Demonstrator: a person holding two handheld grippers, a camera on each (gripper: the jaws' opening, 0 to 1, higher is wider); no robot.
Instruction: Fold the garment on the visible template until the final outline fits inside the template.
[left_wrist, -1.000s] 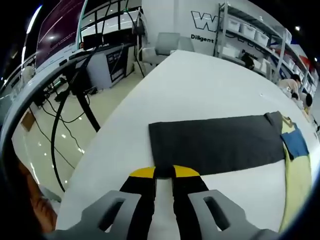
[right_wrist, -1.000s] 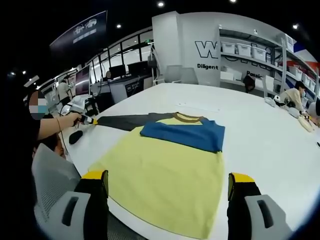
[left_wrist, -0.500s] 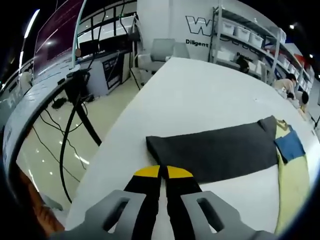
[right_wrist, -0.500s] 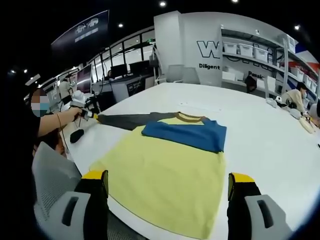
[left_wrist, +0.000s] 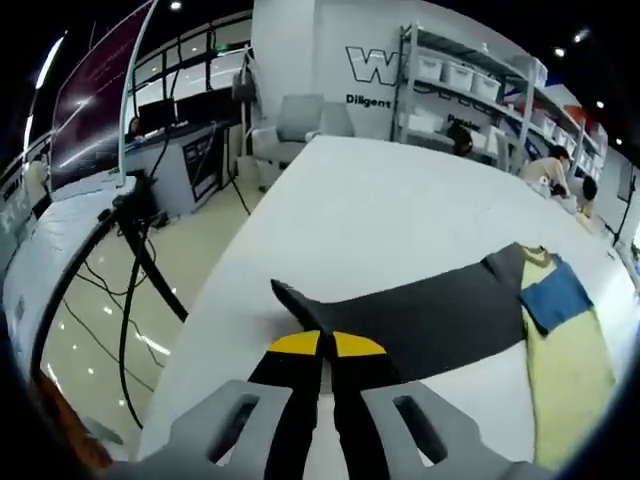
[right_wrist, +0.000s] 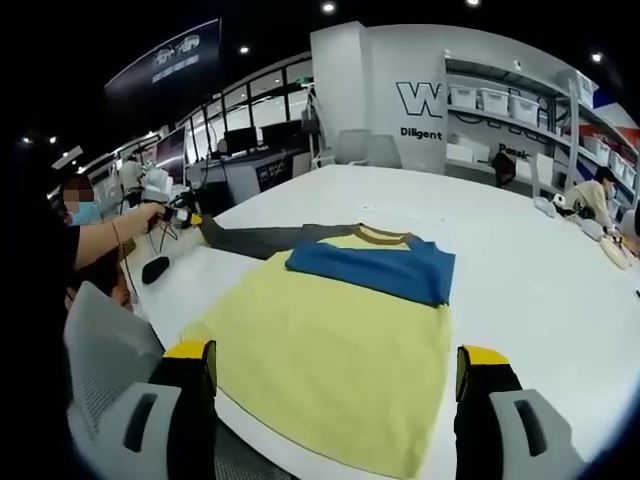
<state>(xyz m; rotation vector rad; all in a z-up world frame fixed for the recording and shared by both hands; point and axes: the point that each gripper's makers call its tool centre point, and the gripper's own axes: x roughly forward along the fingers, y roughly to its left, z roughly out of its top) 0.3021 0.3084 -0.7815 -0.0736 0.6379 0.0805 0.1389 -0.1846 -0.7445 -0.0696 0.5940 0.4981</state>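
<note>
Now clamped tight on the cuff of the dark grey sleeve: left gripper, yellow-tipped jaws together, cuff lifted off the white table, sleeve running ahead and rightward to the yellow shirt. Spread wide, holding nothing: right gripper, shirt body flat between and beyond its jaws, blue folded sleeve farther ahead. Storage bins on far shelves, contents unreadable.
</note>
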